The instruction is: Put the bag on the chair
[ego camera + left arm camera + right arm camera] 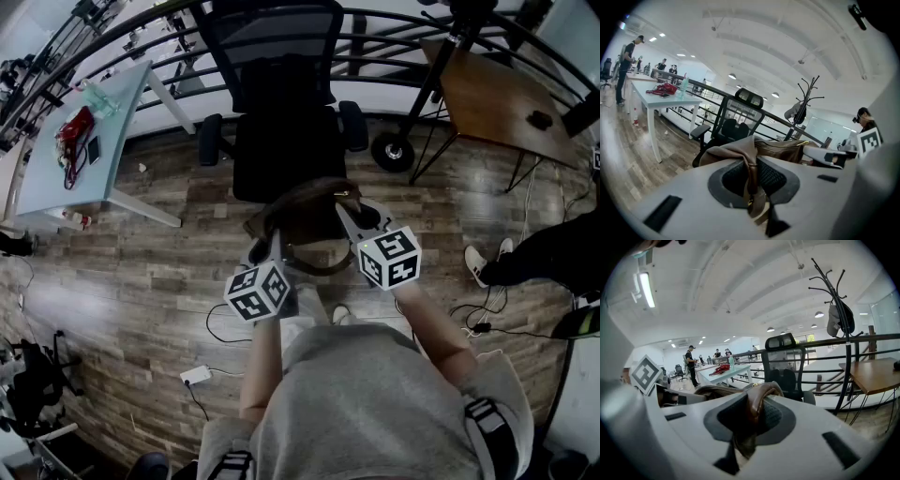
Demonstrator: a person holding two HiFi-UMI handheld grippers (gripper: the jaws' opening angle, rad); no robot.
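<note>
A brown leather bag (309,230) hangs in the air between both grippers, just in front of the black office chair (286,131). My left gripper (265,246) is shut on the bag's brown strap (751,173), which runs up between its jaws. My right gripper (361,225) is shut on the bag's other brown handle (758,405). The chair (736,126) stands straight ahead, its seat (286,155) bare and facing me; the same chair (787,366) also shows in the right gripper view. The bag's lower part is hidden behind the grippers.
A white table (89,141) with a red item (75,131) stands at the left. A brown wooden table (506,98) and a coat stand's wheeled base (394,150) are at the right. A railing (375,37) runs behind the chair. A seated person's legs (525,258) and floor cables (487,328) lie right.
</note>
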